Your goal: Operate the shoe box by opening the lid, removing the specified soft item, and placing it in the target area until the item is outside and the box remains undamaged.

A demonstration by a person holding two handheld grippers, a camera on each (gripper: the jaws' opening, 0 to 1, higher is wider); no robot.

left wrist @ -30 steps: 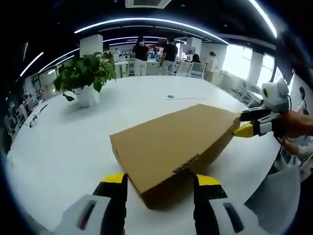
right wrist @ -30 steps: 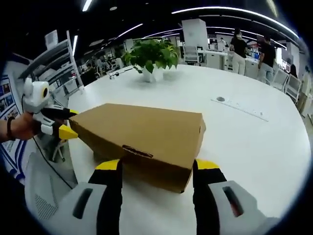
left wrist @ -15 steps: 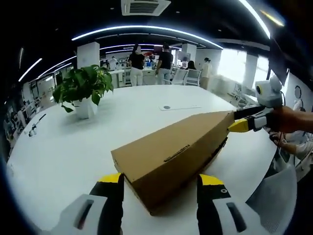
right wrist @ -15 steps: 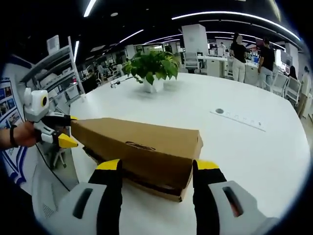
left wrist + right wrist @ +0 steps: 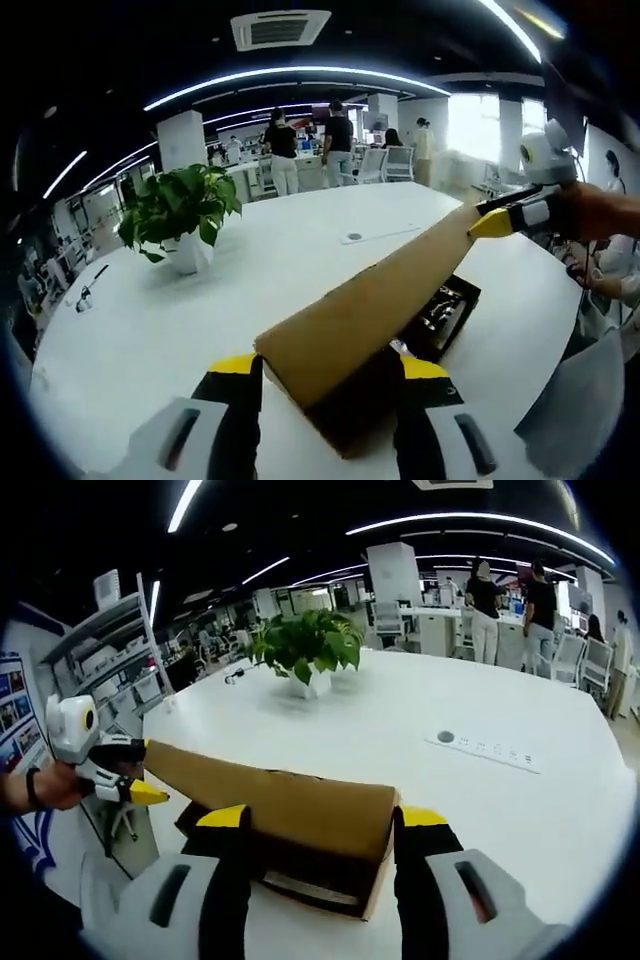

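Both claws (image 5: pixel 325 375) at raised lid (image 5: pixel 380 300); box (image 5: pixel 445 310) contents dark, unclear.

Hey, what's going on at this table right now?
A person is opening a cardboard shoe box on a white table, one hand-held gripper at each end of the lid. The lid is tilted up, with dark contents showing inside the box. A potted plant stands farther back.
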